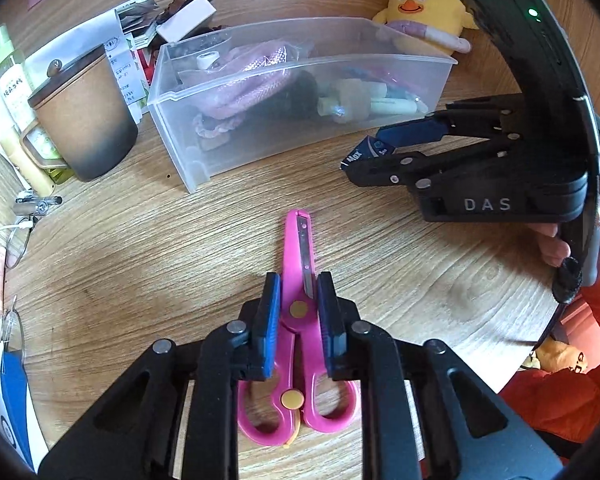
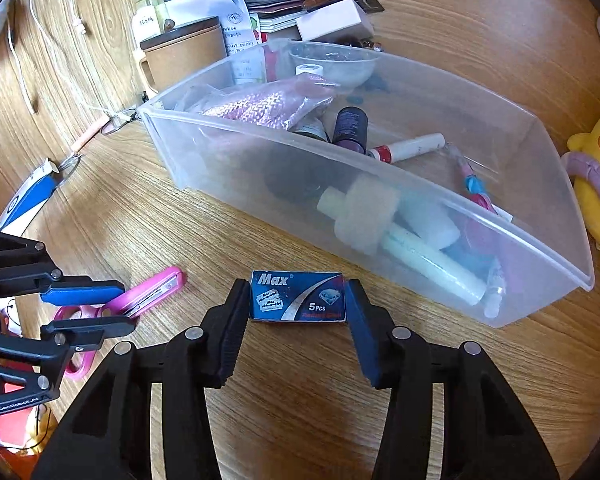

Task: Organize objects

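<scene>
Pink scissors (image 1: 298,320) lie on the wooden table between the blue pads of my left gripper (image 1: 299,304); the jaws sit close on each side of the pivot, and I cannot tell if they grip. The scissors also show in the right wrist view (image 2: 140,294). My right gripper (image 2: 298,300) is shut on a blue "Max" razor blade box (image 2: 298,296), held just in front of the clear plastic bin (image 2: 380,208). In the left wrist view the right gripper (image 1: 364,156) holds the box (image 1: 364,152) near the bin (image 1: 260,136).
The bin holds a pink pouch (image 2: 268,106), bottles and tubes. A brown lidded mug (image 1: 82,116), papers and bottles stand at its left. A yellow chick plush (image 1: 424,12) sits behind. Glasses (image 1: 16,240) and a blue-white packet (image 1: 12,392) lie at the left edge.
</scene>
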